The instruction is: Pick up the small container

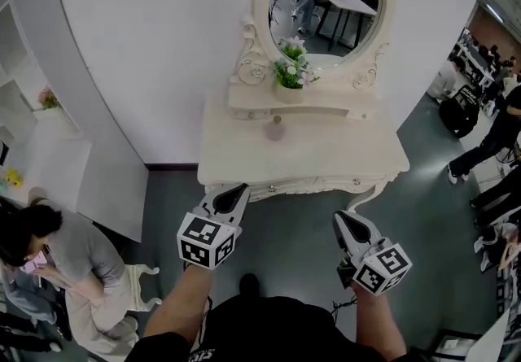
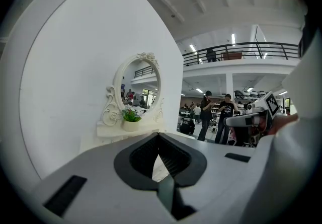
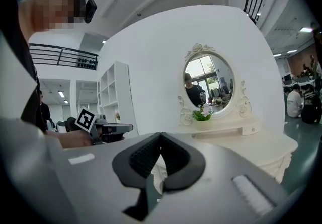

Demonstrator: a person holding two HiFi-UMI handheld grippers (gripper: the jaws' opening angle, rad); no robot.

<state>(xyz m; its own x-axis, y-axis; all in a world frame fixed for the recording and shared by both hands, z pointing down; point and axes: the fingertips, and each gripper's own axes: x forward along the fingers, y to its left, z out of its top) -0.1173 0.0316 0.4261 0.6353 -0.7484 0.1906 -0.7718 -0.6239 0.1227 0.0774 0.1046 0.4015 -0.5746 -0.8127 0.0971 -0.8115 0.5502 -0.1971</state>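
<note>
The small container sits on the white dressing table, near the back, just below the little shelf with the flower pot. Nothing touches it. My left gripper hangs at the table's front edge. My right gripper is a bit short of the table, out over the floor. Both have their jaws pressed together with nothing in them. I think the job has hardly begun: I need to reach in, open one gripper, close it on the container and lift.
</note>
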